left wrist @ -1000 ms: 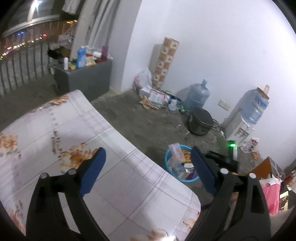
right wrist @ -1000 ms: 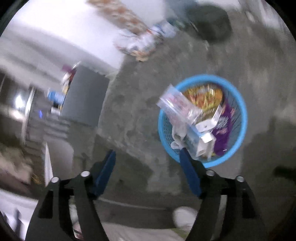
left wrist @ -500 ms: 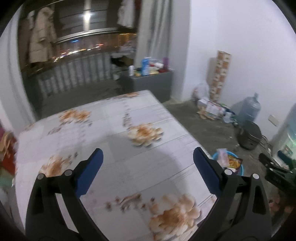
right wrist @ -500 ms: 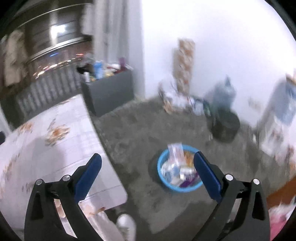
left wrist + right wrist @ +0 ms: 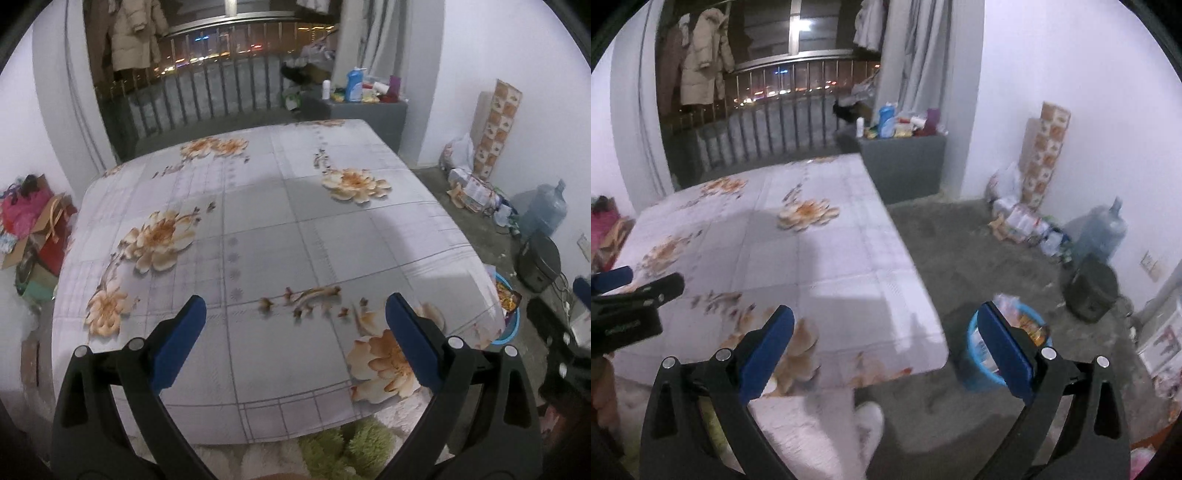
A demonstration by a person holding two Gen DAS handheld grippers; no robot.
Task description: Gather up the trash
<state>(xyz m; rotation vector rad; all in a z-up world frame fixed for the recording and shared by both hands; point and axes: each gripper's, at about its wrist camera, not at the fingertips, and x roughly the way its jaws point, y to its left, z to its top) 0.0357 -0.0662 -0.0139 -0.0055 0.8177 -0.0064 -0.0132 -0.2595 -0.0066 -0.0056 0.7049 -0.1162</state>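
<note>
Overhead, left tool point(image 5: 295, 334) agape, bare bedspread point(image 5: 258, 229), basket point(image 5: 975, 363) beside corner.

No text could be read with any certainty. Pale lettering stood on the black plastic body of the left tongs point(image 5: 626, 325) in the right wrist view, too blurred to make out. Printing on the patterned cardboard boxes point(image 5: 1043, 155) stacked against the white wall was equally illegible.
</note>
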